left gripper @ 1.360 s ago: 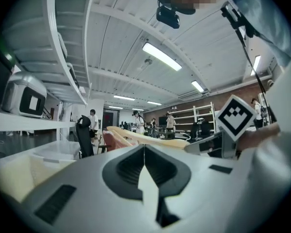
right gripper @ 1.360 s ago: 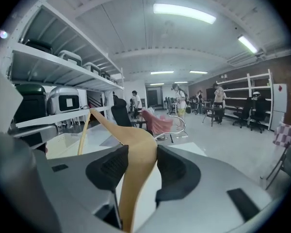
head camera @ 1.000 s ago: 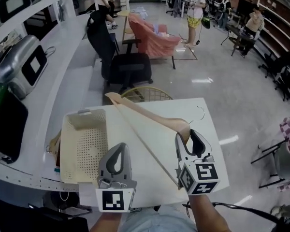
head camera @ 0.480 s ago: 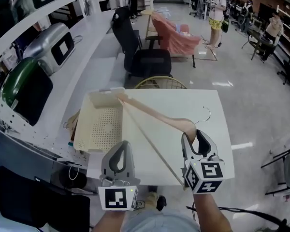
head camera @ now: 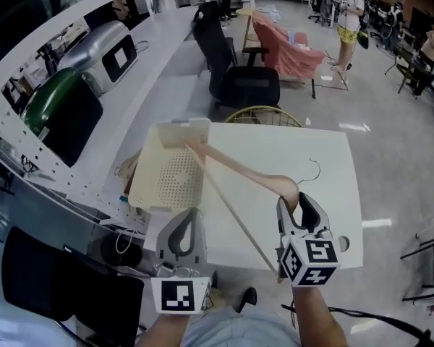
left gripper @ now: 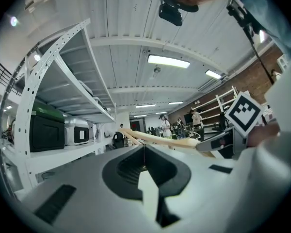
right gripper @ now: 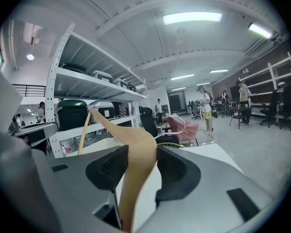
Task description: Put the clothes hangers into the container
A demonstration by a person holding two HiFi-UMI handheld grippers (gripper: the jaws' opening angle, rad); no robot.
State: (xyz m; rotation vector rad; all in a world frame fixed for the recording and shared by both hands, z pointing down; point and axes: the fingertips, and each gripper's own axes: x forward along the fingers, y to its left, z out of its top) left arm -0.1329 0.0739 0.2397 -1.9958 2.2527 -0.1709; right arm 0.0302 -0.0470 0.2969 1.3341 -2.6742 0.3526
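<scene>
A wooden clothes hanger [head camera: 240, 169] lies slanted across the white table [head camera: 325, 215], its wire hook [head camera: 316, 169] pointing right. Its far tip reaches over the right edge of the cream perforated container [head camera: 166, 183] at the table's left. My right gripper [head camera: 298, 202] is shut on the hanger's curved shoulder. In the right gripper view the wood [right gripper: 136, 154] fills the gap between the pads of that gripper [right gripper: 141, 152]. My left gripper [head camera: 182, 223] hovers near the table's front edge, shut and empty. In the left gripper view the jaws of the left gripper [left gripper: 144, 152] meet, and the hanger [left gripper: 155, 139] shows beyond.
A round yellow wire seat [head camera: 264, 114] and a black office chair [head camera: 239, 85] stand behind the table. White shelving [head camera: 94, 114] with a green case [head camera: 54, 100] and a silver case [head camera: 105, 45] runs along the left. People stand far off at the back right.
The view has swung round to the left. The hanger's far tip has shifted from beyond the container's corner to over its right edge. Both grippers keep their grip states.
</scene>
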